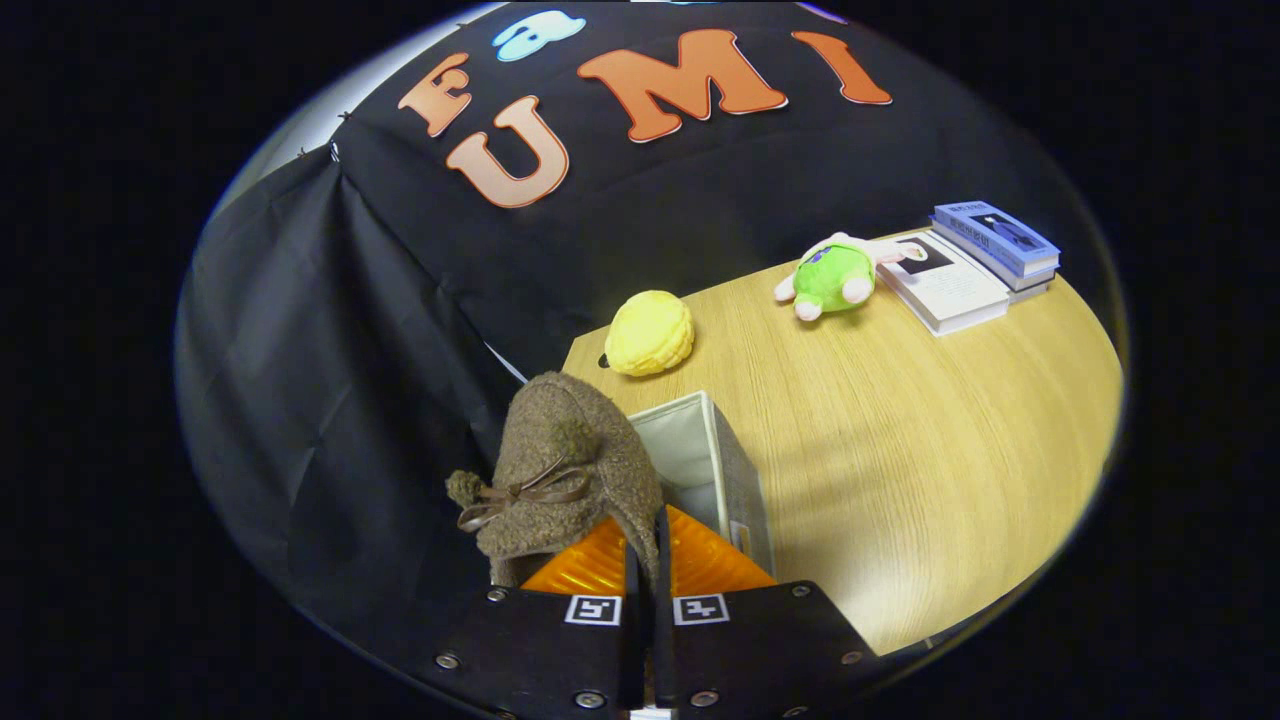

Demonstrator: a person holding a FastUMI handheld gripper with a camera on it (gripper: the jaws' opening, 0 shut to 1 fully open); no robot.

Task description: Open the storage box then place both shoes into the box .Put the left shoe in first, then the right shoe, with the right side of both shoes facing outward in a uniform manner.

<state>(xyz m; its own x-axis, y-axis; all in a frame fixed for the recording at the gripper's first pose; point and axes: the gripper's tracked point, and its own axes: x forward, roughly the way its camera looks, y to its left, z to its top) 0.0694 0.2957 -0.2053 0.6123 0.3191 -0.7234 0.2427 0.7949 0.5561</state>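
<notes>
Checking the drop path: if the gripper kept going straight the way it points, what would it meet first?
The gripper, jaws shut on the brown fuzzy shoe, points at the open storage box just ahead. The shoe would probably reach the box first, though depth is unclear.

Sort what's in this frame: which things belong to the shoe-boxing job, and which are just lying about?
Job: shoe, pinched between the gripper fingers above the open box.
Lying about: yellow toy, green plush, books, all beyond the box on the table.
</notes>
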